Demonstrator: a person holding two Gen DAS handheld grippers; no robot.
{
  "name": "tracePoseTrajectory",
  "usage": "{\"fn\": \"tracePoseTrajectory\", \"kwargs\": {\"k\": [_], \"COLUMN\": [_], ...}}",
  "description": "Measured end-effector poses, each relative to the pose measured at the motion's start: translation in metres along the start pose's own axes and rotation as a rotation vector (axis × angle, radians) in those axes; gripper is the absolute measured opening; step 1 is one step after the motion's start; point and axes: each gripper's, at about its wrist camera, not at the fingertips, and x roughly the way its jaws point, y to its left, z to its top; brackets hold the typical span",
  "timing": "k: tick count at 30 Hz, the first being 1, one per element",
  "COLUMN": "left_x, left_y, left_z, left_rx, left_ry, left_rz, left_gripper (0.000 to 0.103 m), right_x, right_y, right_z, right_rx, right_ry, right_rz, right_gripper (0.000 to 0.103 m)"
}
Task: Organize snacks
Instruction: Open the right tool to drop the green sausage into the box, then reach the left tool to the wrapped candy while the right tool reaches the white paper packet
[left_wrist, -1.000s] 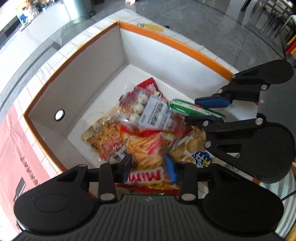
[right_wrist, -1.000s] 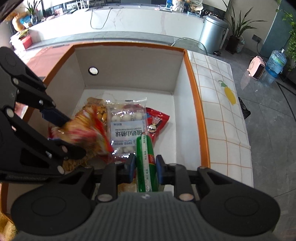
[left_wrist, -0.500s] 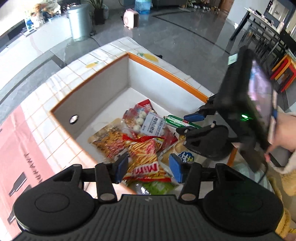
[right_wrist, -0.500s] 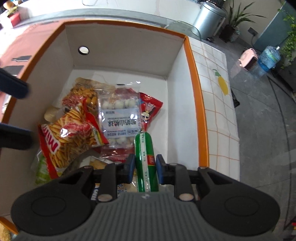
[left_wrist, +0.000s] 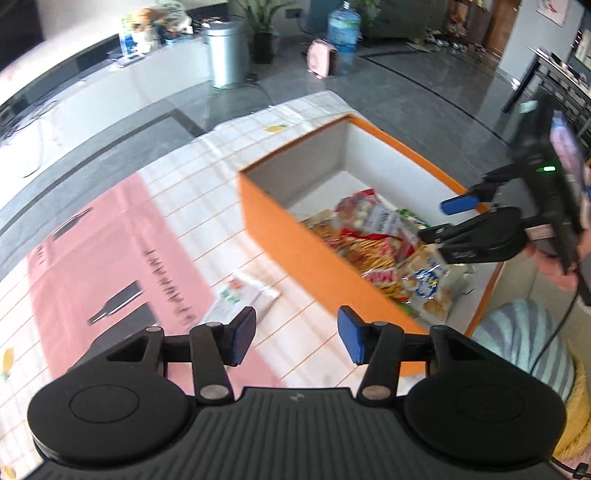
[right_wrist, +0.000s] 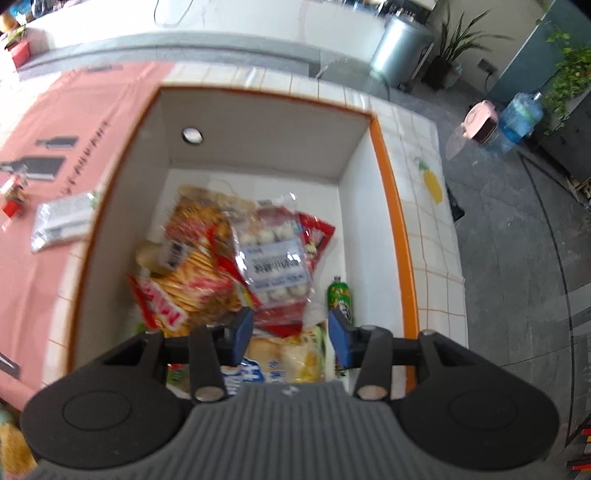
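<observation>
Checked tablecloth with a pink panel covers the table (left_wrist: 177, 206). Orange-rimmed box (right_wrist: 391, 206) holds the piled snack packets (right_wrist: 236, 266). Right claw (right_wrist: 290, 339) over the pile, jaws opening, nothing gripped; green tube (right_wrist: 339, 295) lies beside it. Left claw (left_wrist: 295, 336) wide, empty, above a white packet (left_wrist: 240, 295) on the cloth outside the box.

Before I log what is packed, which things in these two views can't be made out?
- Green tube, right wrist view: lower part hidden behind the right gripper, whose jaws are opening, nothing between them.
- White packet on the cloth, left wrist view: print lost to motion blur.
- Bottom snacks in the box: covered by upper bags and the near wall.
- Small red item, right wrist view: blurred, near the frame's edge.
</observation>
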Motion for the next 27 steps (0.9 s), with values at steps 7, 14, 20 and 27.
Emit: {"fn": "tracePoseTrajectory", "kwargs": {"k": [7,14,20,27], "left_x": [-0.022,-0.041,-0.047,-0.041], "left_y": [0.043,0.093,0.129,0.153], "left_z": [-0.042,-0.082,-0.122,-0.149], "left_rx": [-0.064,-0.175,-0.375,-0.54], "left_ry": [-0.047,-0.082,-0.144,-0.179], "left_rz": [0.088,0.175,0.183,0.142], "left_gripper": [0.06,0.06,0.06,0.06], "right_x": [-0.049,-0.078,-0.078,-0.044], "right_y": [0.039,0.094,0.149,0.192], "right_z": [-0.017,-0.021,-0.028,-0.031], "right_rx": [0.092,0.171,0.218,0.293], "right_ry": [-0.195,-0.293,-0.335,-0.279], "right_rz": [0.071,0.168,0.226,0.231], "right_gripper": [0.043,0.044,0.049,0.051]}}
